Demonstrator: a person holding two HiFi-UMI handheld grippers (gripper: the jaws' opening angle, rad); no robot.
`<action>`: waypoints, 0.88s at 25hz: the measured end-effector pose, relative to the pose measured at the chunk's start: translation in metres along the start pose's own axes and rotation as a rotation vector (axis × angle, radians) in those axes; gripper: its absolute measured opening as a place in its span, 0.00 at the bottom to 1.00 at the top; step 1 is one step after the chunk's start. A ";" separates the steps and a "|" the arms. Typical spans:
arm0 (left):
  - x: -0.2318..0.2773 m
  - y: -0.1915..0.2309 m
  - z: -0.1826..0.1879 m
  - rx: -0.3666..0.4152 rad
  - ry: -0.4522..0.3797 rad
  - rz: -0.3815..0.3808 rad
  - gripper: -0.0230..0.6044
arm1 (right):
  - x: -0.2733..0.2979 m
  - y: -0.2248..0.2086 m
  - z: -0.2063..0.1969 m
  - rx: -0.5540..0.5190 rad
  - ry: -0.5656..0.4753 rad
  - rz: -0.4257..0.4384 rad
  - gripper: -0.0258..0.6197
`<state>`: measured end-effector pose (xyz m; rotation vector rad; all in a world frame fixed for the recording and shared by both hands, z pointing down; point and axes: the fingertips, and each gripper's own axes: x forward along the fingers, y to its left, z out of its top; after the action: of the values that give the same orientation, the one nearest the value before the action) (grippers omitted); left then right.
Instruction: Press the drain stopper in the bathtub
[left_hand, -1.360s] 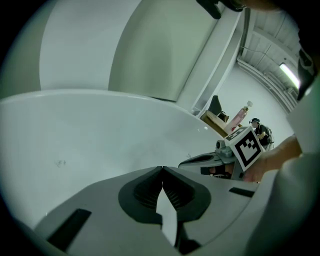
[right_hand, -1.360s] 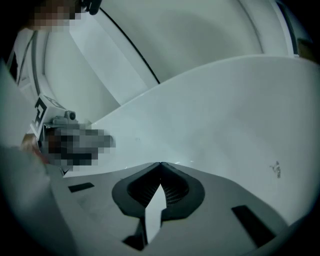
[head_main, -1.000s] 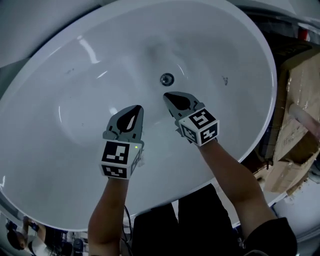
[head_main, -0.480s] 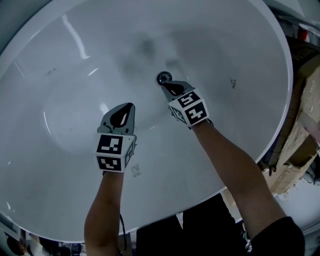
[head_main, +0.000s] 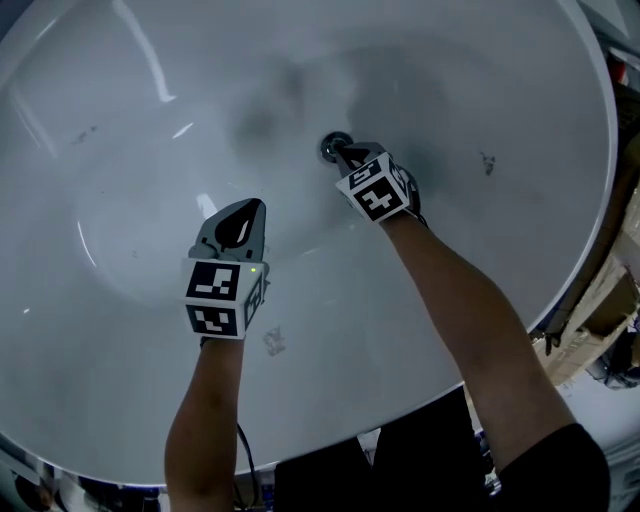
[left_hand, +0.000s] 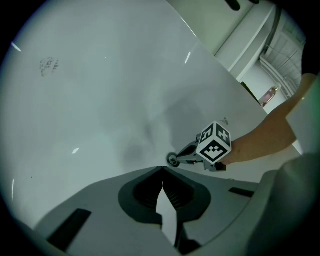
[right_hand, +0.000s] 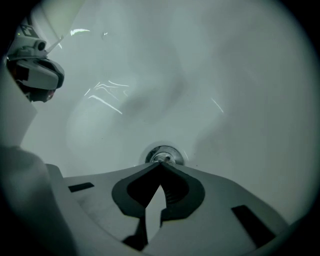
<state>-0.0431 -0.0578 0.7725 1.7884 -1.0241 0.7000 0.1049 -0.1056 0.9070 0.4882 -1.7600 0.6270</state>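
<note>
The round chrome drain stopper (head_main: 333, 145) sits at the bottom of the white oval bathtub (head_main: 120, 120). My right gripper (head_main: 343, 152) is shut, its closed tips resting right at the near edge of the drain stopper (right_hand: 163, 155); whether they touch it is hard to tell. My left gripper (head_main: 249, 206) is shut too, empty, hovering over the tub floor to the left and nearer me. From the left gripper view, the right gripper (left_hand: 181, 155) and the drain stopper (left_hand: 173, 160) show just beyond my left gripper (left_hand: 162, 168).
The tub's rim (head_main: 590, 220) curves along the right. Cardboard and clutter (head_main: 605, 330) lie outside it at the right edge. A small dark smudge (head_main: 488, 162) marks the tub wall to the right of the drain.
My right gripper has moved forward and down until its tips reach the drain stopper. The left gripper has stayed nearly put, and the head view has shifted closer over the tub.
</note>
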 end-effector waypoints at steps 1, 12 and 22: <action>0.001 0.001 -0.003 -0.004 0.003 -0.001 0.06 | 0.004 -0.004 0.001 -0.010 0.008 -0.014 0.06; 0.011 -0.010 -0.021 -0.031 0.023 -0.028 0.06 | 0.019 -0.010 -0.004 -0.152 0.160 -0.148 0.07; 0.000 -0.023 0.001 -0.009 0.010 -0.012 0.06 | 0.002 -0.009 -0.002 -0.066 0.103 -0.045 0.06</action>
<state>-0.0230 -0.0535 0.7616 1.7801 -1.0077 0.6949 0.1116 -0.1108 0.9109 0.4416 -1.6625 0.5512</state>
